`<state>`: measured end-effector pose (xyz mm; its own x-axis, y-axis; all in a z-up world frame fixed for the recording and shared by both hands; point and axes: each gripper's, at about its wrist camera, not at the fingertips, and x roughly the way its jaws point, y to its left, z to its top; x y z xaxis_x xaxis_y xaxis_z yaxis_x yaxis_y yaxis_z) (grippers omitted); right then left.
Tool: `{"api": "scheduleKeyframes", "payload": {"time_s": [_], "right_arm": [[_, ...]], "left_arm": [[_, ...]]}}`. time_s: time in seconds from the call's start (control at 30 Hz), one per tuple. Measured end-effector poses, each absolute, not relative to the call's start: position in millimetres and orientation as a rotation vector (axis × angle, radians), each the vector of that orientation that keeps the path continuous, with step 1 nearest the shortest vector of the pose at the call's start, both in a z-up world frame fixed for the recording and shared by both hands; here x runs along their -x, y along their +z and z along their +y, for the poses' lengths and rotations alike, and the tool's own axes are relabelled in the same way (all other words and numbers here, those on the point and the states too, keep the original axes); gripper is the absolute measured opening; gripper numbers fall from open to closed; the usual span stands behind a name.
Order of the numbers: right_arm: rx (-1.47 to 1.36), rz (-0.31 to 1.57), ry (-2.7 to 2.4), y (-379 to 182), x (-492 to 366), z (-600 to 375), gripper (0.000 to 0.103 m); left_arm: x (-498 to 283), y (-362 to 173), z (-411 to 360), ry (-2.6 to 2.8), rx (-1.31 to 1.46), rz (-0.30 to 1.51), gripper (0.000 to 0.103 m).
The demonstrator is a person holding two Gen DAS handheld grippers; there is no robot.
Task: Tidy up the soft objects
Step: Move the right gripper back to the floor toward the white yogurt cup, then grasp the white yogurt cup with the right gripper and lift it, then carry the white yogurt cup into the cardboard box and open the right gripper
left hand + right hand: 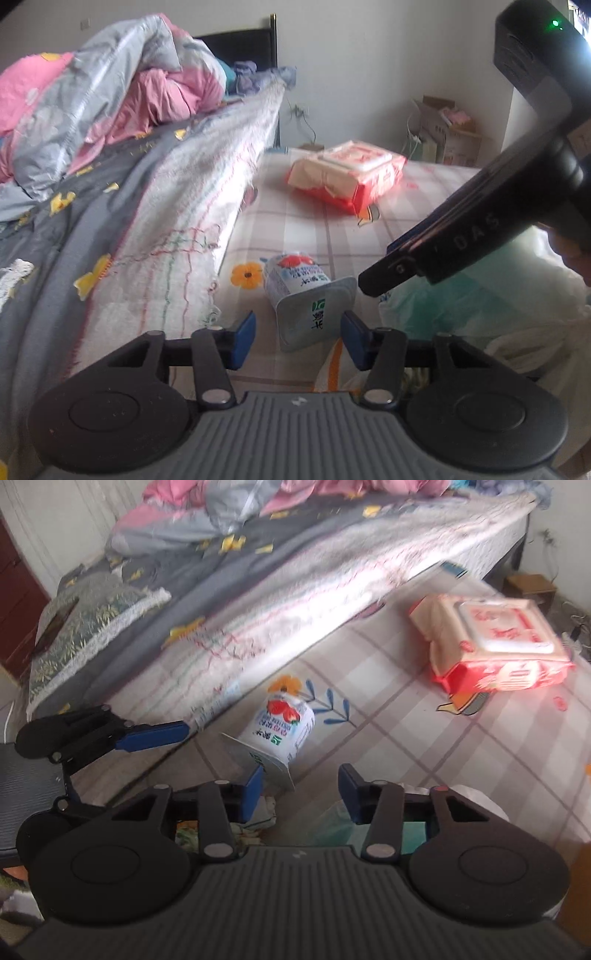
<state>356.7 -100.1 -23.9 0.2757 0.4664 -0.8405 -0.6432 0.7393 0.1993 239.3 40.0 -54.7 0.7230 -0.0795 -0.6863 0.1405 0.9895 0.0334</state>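
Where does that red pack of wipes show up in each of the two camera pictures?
Left wrist view: the red wipes pack lies upper centre, on the checked mat, beyond the tipped yogurt cup.
Right wrist view: the red wipes pack lies upper right on the same mat.
Shared landmark: the yogurt cup, lying nearer the grippers.

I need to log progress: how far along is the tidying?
Nothing looks put away yet. Both the left claw and right claw are open and empty. The white strawberry-print yogurt cup lies tipped on the checked sheet, and the red wet-wipes pack lies beyond it.
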Motion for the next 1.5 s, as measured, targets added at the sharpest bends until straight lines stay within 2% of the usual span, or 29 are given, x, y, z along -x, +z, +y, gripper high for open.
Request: {"api": "scheduleKeyframes", "payload": {"time_s": [0.2,0.43,0.63,0.9,1.1,1.5], "right_arm": [[0.194,1.108,0.825,-46.8,-372.5,-86.9,0.031],[0.174,1.121,0.864,-60.8,-376.0,-76.3,0.018],[0.118,1.08,0.857,-50.5,-376.7,-84.8,0.019],[-0.162,1.08,0.839,-44.8,-399.0,-110.5,0.019],[-0.3,1.088,0.831,-36.7,-401.7,-121.7,0.019],[-0.399,1.026,0.807,25.5,-341.3,-168.0,0.019]], "left_arm": [[-255.4,-69.4,42.9,-0.134,-0.089,0.8,0.039],[-262.1,-75.8,42.5,-0.143,-0.053,0.826,0.023],[-262.0,-60.3,51.9,-0.15,0.028,0.807,0.023],[-270.7,-46.6,68.6,-0.151,0.19,0.814,0.023],[-267.7,-25.4,70.8,-0.143,0.213,0.784,0.023],[-216.2,43.9,28.2,-0.229,0.185,0.718,0.023]]}}
